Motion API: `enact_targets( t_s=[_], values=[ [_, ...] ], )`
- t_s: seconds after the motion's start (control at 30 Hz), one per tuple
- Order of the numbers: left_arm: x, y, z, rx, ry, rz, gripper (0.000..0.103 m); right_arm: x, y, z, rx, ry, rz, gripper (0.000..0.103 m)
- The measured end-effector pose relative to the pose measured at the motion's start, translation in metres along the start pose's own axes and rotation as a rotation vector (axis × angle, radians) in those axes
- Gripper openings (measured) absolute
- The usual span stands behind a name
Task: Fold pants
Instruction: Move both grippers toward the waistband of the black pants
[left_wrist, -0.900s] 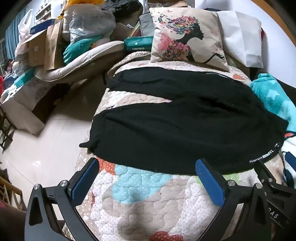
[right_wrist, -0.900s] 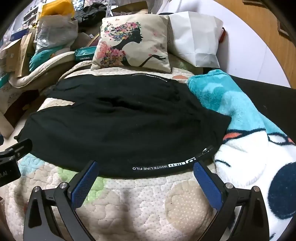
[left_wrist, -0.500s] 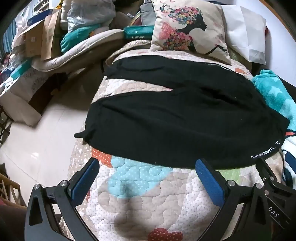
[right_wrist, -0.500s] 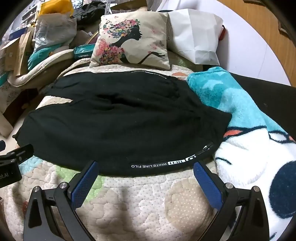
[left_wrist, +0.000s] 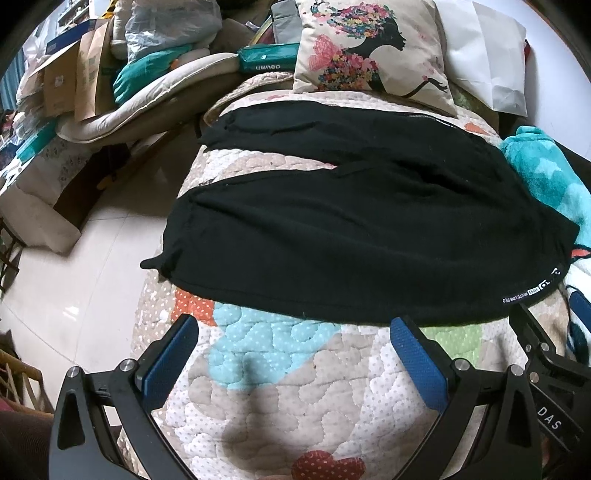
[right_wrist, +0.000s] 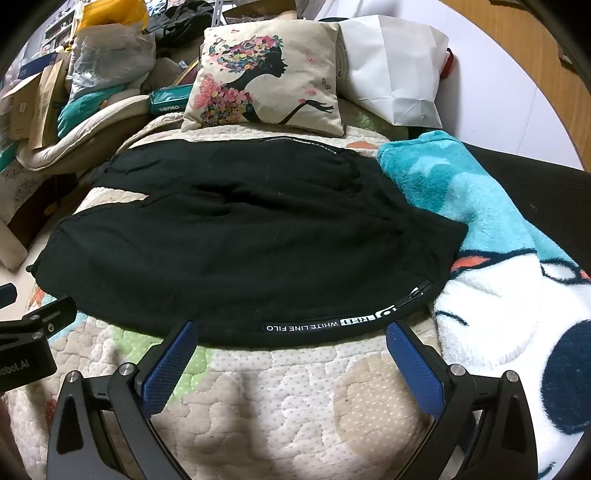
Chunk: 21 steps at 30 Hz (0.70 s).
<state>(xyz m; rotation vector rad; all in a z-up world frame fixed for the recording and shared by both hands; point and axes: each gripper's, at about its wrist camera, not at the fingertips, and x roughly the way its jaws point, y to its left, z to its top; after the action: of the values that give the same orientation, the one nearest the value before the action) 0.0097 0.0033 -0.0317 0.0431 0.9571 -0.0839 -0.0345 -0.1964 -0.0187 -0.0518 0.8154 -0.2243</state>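
Pants (right_wrist: 236, 251): black, spread flat and unfolded across a quilted bed (right_wrist: 295, 398), both legs running left, waist end to the right against a teal blanket (right_wrist: 480, 206).
Near edge: carries a strip of white lettering, just beyond the right gripper (right_wrist: 291, 354).
Left gripper (left_wrist: 295, 350): fingers spread wide, holding nothing — it hovers just short of the nearer leg.
Right gripper: fingers likewise released, empty.
Step in hand: likely grasping the near edge — pinch the hem at two well-separated points, then carry both ends over evenly so the legs stack without bunching.
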Motion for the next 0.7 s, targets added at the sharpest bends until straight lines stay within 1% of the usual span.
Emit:
enact_targets(
  t_s=[0.23, 0.53, 0.63, 0.7],
  values=[
    [0.003, 0.001, -0.001, -0.007, 0.024, -0.004, 0.103, 0.000, -0.001, 0.001, 0.001, 0.002, 0.001, 0.103],
    [0.012, 0.000, -0.006, 0.002, 0.069, -0.005, 0.103, 0.001, 0.007, -0.004, -0.007, 0.005, 0.007, 0.103],
    [0.016, -0.002, -0.009, 0.015, 0.090, 0.003, 0.103, 0.001, 0.007, -0.004, -0.007, 0.006, 0.007, 0.103],
    [0.022, -0.004, -0.011, 0.024, 0.117, 0.012, 0.103, 0.001, 0.007, -0.004, -0.007, 0.006, 0.008, 0.103]
  ],
)
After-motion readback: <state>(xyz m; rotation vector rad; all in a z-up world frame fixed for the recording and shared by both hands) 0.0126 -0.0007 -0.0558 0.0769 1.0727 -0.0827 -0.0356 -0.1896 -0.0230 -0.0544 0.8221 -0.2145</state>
